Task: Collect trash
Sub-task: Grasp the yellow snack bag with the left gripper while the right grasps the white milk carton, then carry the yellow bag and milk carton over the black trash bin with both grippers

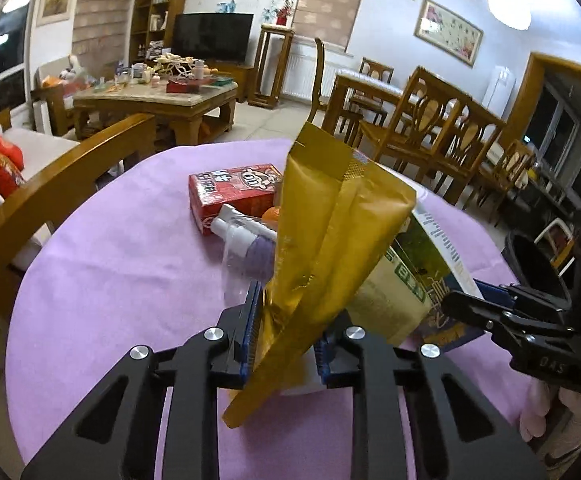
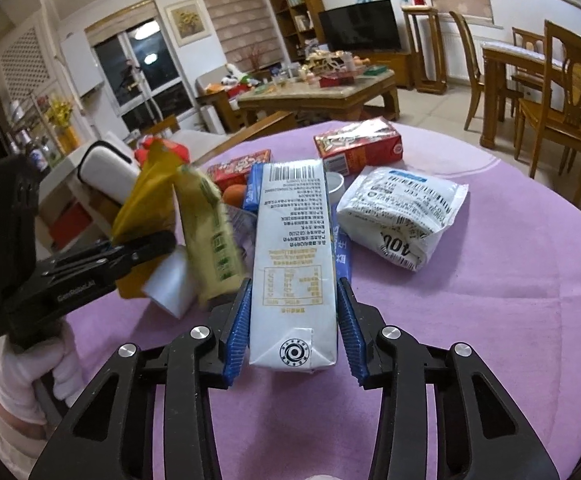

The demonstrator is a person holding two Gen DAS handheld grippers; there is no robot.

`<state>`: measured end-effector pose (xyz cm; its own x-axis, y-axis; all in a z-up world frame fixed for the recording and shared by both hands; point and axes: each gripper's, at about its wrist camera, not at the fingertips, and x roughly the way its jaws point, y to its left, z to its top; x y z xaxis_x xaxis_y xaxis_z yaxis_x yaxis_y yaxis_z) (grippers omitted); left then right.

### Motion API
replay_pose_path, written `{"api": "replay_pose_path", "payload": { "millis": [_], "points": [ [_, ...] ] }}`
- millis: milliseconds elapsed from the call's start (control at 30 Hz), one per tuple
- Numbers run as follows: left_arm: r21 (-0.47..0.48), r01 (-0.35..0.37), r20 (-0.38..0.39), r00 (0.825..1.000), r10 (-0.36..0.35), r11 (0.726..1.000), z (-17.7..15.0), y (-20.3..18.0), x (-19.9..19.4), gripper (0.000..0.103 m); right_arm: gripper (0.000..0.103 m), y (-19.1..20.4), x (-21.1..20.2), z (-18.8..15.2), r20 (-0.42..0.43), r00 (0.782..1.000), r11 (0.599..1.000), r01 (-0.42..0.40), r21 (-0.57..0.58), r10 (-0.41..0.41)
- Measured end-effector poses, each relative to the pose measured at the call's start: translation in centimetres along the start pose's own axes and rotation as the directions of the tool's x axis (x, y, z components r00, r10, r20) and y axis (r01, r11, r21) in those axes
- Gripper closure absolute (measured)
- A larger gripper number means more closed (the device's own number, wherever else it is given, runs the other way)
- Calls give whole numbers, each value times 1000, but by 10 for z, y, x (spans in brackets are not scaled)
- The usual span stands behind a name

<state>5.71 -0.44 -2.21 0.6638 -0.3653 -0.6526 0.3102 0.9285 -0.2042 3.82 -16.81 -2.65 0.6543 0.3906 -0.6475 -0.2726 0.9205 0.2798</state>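
While left tongs [image 1: 286, 336] pinch gold wrapper [image 1: 330, 216], right tongs [image 2: 292, 330] clamp milk carton [image 2: 292, 264]; red box [image 2: 358, 146], white pouch [image 2: 402, 216] beyond.

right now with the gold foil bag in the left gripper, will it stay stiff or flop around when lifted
The gold foil bag will probably flop: it looks thin, creased and flattened, so likely empty and light. The left gripper pinches it near the lower end, leaving most of it unsupported, so the top may sway or fold. The glossy foil could slip between the pads.
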Motion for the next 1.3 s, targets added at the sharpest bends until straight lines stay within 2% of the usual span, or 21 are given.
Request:
{"api": "replay_pose_path", "payload": {
  "millis": [67, 267, 500, 633, 767, 1067, 1300],
  "points": [
    [-21, 15, 12, 1000, -15, 1000, -2, 2, -5, 86, 63, -3, -6, -1, 30, 1000, 1000, -4, 12, 4],
    [-47, 17, 76, 997, -13, 999, -7, -1, -31, 86, 63, -4, -33, -8, 118, 993, 999, -29, 33, 25],
    [-60, 3, 101, 995, 4, 998, -7, -7, -44, 88, 63, -4, -65, -26, 180, 982, 995, -73, 73, 59],
    [-51, 23, 128, 992, -17, 998, -8, -20, -53, 88, 63, -15, -89, -34, 211, 975, 990, -91, 109, 66],
    [-5, 65, 143, 988, -63, 998, -5, -50, -54, 88, 63, -36, -119, -40, 263, 963, 983, -99, 152, 56],
    [97, 209, 118, 968, -220, 973, 3, -136, -25, 88, 63, -112, -199, -53, 377, 923, 959, -35, 283, -77],
    [181, 337, 62, 934, -353, 924, 8, -215, 13, 88, 63, -187, -252, -84, 408, 884, 905, 40, 424, -231]
  ]
}}
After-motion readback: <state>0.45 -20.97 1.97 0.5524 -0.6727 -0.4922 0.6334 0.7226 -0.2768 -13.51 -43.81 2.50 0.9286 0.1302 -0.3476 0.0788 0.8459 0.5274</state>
